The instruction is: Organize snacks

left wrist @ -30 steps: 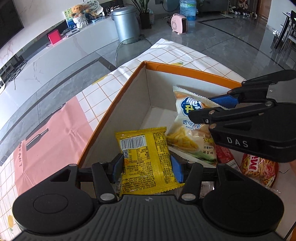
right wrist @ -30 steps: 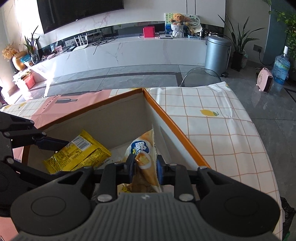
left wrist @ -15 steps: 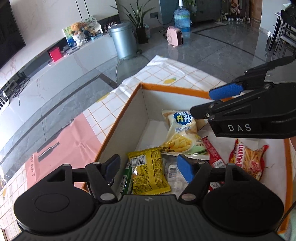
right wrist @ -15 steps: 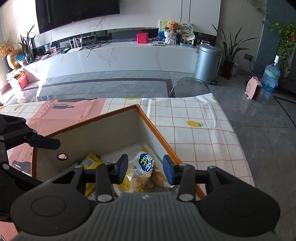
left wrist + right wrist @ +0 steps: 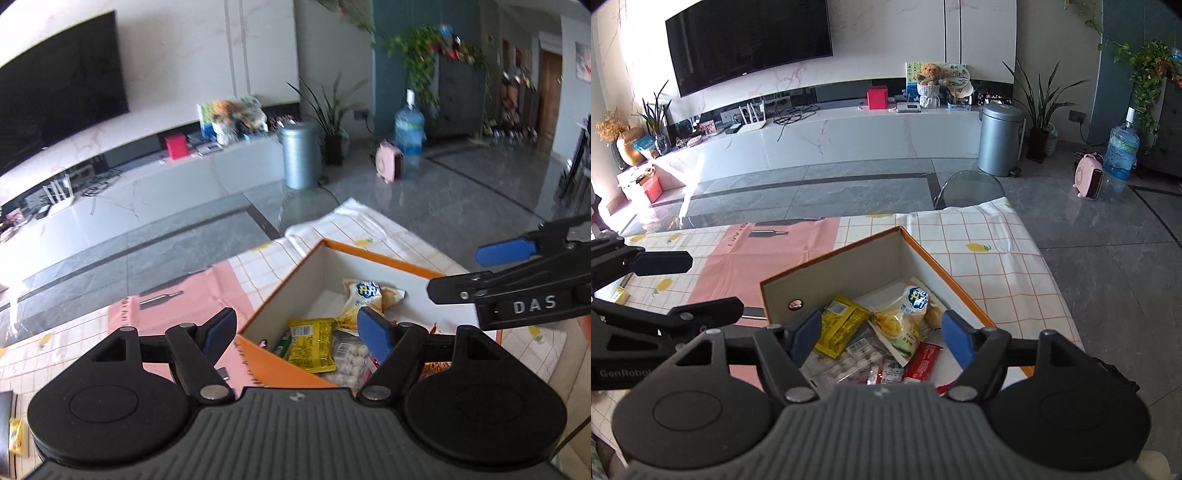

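Orange-rimmed box (image 5: 925, 254) holds yellow packet (image 5: 840, 325) and chip bag (image 5: 905, 317); left tongs (image 5: 297, 328) and right tongs (image 5: 877, 332) both spread, empty, above.

From the left wrist camera I see my left gripper (image 5: 297, 330) spread wide with nothing between its blue-padded fingers (image 5: 373, 334), hovering above the near corner of the orange-rimmed box (image 5: 384, 258). Inside the box lie a yellow packet (image 5: 310, 343), a pale chip bag (image 5: 364, 297) toward the far corner, and a clear pack of white balls (image 5: 349, 360) beside the yellow one. My right gripper (image 5: 469, 271) reaches in from the right edge, also spread, above the box. The box sits on the surface (image 5: 388, 232), covered by a checked cloth.
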A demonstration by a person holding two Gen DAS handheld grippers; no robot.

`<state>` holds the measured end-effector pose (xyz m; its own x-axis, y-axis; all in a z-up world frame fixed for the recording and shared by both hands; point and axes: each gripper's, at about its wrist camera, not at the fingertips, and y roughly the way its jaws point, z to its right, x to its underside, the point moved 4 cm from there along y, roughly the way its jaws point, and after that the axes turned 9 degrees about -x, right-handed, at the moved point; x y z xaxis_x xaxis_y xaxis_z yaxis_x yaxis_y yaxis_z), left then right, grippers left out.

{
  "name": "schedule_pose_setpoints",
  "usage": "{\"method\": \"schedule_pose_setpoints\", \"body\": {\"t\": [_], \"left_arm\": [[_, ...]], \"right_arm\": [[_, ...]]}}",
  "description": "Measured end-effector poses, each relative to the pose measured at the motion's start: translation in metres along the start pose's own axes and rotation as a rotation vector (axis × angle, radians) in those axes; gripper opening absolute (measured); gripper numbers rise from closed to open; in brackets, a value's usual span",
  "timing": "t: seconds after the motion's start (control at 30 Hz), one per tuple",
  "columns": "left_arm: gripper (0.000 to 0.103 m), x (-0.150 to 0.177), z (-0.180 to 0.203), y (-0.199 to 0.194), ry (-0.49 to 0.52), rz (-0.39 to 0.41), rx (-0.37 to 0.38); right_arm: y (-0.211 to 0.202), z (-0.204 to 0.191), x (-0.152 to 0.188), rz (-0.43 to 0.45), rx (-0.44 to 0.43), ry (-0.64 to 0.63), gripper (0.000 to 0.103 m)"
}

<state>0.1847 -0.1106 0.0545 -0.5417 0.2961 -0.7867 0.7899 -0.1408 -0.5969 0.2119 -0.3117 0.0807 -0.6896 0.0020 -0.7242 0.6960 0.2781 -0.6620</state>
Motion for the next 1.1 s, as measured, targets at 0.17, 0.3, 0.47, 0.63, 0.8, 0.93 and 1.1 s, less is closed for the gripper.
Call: {"method": "schedule_pose_setpoints", "body": {"t": [0.17,0.3,0.47,0.63,0.8,0.93,1.1], "left_arm": [[0.088,0.02,-0.014,-0.026,-0.06,0.04,-0.074],[0.089,0.038,-0.021,-0.042,-0.088,0.061,-0.137],[0.09,0.065,-0.024,-0.055,-0.114,0.073,-0.181],[0.09,0.093,-0.028,-0.062,-0.113,0.062,-0.223],[0.09,0.114,-0.035,-0.063,-0.15,0.036,-0.205],[0.09,0.131,-0.038,-0.063,-0.166,-0.003,-0.185],[0.09,0.148,-0.037,-0.059,-0.177,-0.061,-0.181]], "right_arm": [[-0.035,-0.03,0.021,0.081,-0.003,0.006,0.077],[-0.052,-0.052,0.043,0.143,0.006,0.012,0.08],[-0.062,-0.079,0.079,0.19,0.054,0.01,0.084],[-0.059,-0.098,0.119,0.183,0.101,0.022,0.087],[-0.056,-0.106,0.144,0.154,0.121,0.039,0.087],[-0.053,-0.108,0.155,0.139,0.157,0.041,0.088],[-0.045,-0.107,0.171,0.097,0.167,0.041,0.088]]}}
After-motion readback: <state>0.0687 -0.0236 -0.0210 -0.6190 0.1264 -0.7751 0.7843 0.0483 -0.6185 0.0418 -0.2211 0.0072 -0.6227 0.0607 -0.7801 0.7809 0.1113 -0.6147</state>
